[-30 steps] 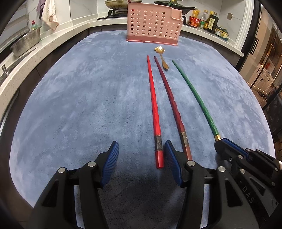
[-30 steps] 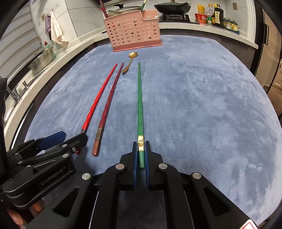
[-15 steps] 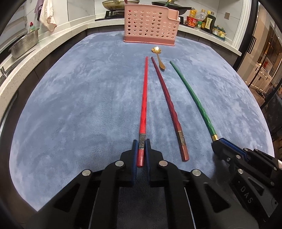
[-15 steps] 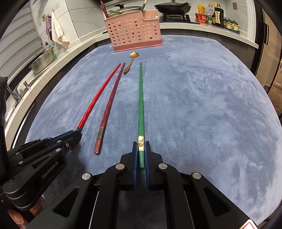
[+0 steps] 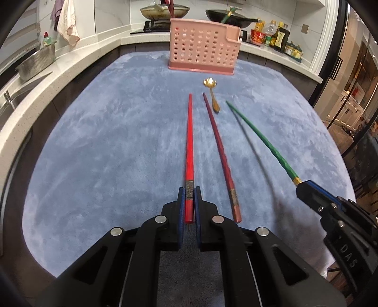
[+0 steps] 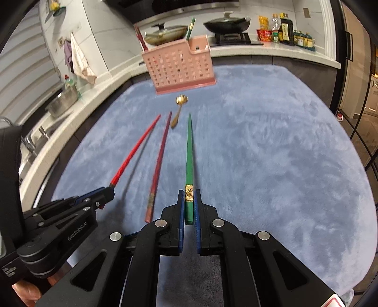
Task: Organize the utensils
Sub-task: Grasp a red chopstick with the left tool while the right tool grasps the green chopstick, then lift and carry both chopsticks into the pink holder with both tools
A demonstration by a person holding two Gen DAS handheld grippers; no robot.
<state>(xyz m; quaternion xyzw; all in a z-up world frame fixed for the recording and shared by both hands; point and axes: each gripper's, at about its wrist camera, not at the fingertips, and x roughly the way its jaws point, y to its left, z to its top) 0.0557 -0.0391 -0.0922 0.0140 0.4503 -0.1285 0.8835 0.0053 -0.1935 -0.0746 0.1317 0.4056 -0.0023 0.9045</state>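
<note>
My left gripper (image 5: 188, 192) is shut on the thick end of a bright red chopstick (image 5: 189, 146), lifted off the blue mat (image 5: 106, 146). In my right gripper (image 6: 189, 194), also shut, is the green chopstick (image 6: 189, 153), raised with its shadow below. A dark red chopstick (image 5: 219, 151) lies flat on the mat between them. Beyond its tip rests a small gold spoon (image 5: 212, 93). The pink perforated utensil basket (image 5: 204, 46) stands at the far end; red and green chopsticks stick up from it (image 6: 141, 39).
A stone counter curves round the mat, with a steel colander (image 5: 35, 62) and sink tap at left, pans on the hob (image 5: 163, 10) behind the basket, and sauce bottles (image 5: 275, 35) at the back right. A person's fingers (image 6: 26, 291) show under the left gripper.
My left gripper closed on the bright red chopstick, then lifted it. My right gripper also rose with the green chopstick. Both chopsticks now hang above the mat.
</note>
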